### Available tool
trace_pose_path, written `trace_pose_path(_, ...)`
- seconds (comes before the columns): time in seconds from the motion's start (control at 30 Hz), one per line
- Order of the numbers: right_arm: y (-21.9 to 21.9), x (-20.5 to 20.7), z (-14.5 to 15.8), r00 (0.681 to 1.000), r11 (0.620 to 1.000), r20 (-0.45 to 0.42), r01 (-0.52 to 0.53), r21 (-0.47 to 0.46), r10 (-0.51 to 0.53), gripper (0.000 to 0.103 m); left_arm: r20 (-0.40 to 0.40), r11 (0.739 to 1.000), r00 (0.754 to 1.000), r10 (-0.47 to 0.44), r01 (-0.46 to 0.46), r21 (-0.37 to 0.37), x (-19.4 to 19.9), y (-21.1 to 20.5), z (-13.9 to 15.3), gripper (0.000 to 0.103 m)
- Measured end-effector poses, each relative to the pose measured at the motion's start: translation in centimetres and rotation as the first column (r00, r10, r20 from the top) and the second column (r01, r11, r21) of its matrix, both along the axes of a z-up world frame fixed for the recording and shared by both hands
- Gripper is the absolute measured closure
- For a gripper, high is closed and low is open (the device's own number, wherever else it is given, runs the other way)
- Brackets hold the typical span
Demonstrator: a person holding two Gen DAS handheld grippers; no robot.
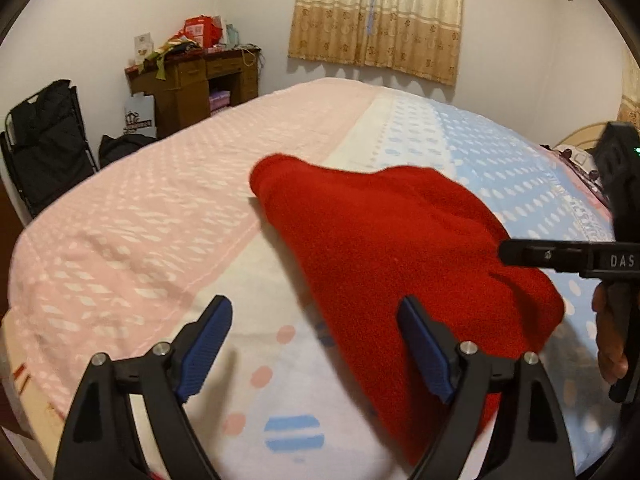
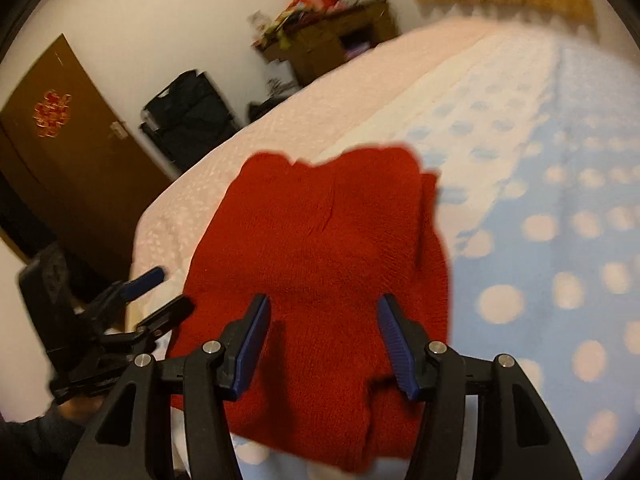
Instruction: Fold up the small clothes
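Red knit (image 1: 384, 264) lying folded on the bed (image 1: 168, 216), across the seam where the pink sheet meets the white-and-blue dotted one. Near edge thick and layered, far edge lumpy (two humps showing from the right wrist view).

Left claw (image 1: 316, 348) held just above the near left corner of the knit, jaws wide apart, nothing between the blue pads (image 1: 208, 348); right pad overlapping the knit's edge in the picture, touching or not cannot be told. Bare dotted sheet below the gap.

Right claw (image 2: 324, 340) over the near middle of the knit, jaws apart, pads clear of the cloth, nothing gripped. Seen from the left wrist as a black bar at the knit's right side, with a hand (image 1: 610, 344) on its grip.

Beyond the knit, at the far left corner of the room: wooden desk (image 1: 196, 80) piled with red packages, black folding chair (image 1: 44, 148) left of it. Curtain (image 1: 376, 16) on the wall behind the bed. Brown door (image 2: 68, 152) left of the knit.
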State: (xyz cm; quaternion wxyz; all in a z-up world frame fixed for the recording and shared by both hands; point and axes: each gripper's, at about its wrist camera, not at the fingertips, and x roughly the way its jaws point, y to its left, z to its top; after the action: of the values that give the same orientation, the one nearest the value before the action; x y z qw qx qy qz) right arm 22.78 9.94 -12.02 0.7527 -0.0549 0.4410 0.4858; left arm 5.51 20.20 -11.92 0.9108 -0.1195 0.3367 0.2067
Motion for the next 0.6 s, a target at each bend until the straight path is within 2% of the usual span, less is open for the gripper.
trace_pose_path(0.07, -1.0, -2.2, 2.3, 0.988, 0.998, 0.142, 0.065, -0.005, -0.064, 0.044, 0.025, 1.000, 0.999, -0.026, 0.026, 0.015, -1.0, -0.8, 1.1, 0.009)
trace_pose_path(0.13, -1.8, -4.1, 4.2, 0.950, 0.990, 0.281, 0.144, -0.008, -0.136, 0.040, 0.056, 0.998, 0.998, -0.038, 0.035, 0.054, -1.8, -1.7, 2.2, 0.004)
trace_pose_path(0.23, -2.5, -6.1, 5.7, 0.914, 0.982, 0.368, 0.189, -0.012, -0.171, 0.037, 0.090, 0.995, 0.994, -0.067, 0.060, 0.076, -2.5, -2.7, 3.7, 0.003)
trace_pose_path(0.4, -3.3, -8.7, 6.8, 0.887, 0.979, 0.429, 0.201, -0.033, -0.167, 0.037, 0.142, 0.995, 0.986, -0.085, 0.075, 0.071, -3.2, -3.1, 5.3, 0.003)
trace_pose_path(0.6, -4.8, -10.7, 8.3, 0.873, 0.980, 0.453, 0.201, 0.001, -0.180, 0.037, 0.166, 0.993, 0.982, -0.094, 0.080, 0.086, -3.4, -3.6, 6.1, 0.003)
